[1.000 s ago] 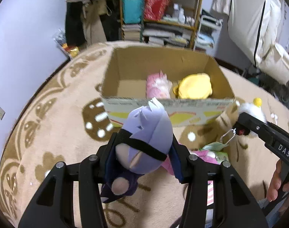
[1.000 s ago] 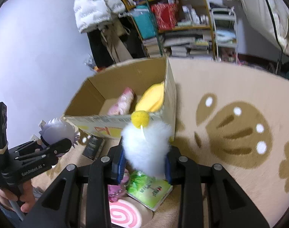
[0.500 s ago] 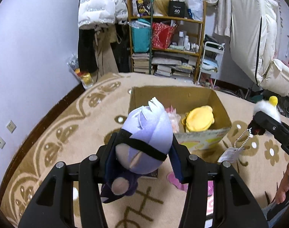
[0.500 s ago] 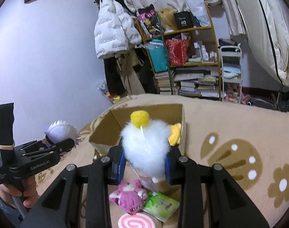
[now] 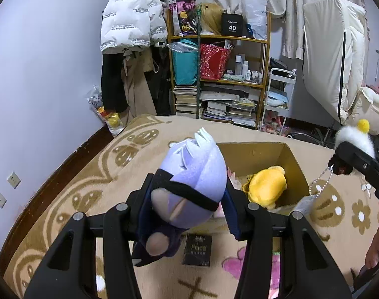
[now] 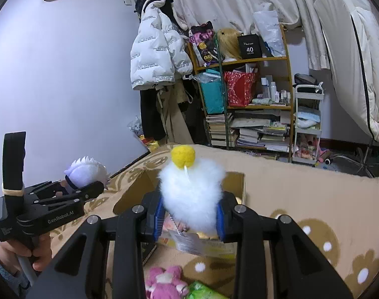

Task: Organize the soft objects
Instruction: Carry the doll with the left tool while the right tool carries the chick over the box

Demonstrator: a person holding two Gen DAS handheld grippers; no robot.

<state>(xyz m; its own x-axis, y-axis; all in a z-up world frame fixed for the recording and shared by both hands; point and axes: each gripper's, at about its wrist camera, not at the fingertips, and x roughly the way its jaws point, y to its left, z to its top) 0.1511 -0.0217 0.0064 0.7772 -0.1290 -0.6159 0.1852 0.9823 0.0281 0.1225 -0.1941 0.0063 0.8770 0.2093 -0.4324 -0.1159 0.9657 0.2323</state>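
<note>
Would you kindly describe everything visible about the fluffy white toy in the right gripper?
The fluffy white toy is a round, long-furred plush with a yellow pompom on top. A bead chain and a paper tag dangle beneath it. The right gripper is shut on it, blue pads pressing its sides, holding it upright above the cardboard box.

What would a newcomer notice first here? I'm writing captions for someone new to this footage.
Two toys held up in the air: a purple-haired doll clamped in the left gripper, and a white fluffy toy with a yellow pompom in the right gripper. Below, an open cardboard box on the carpet holds a yellow plush.
</note>
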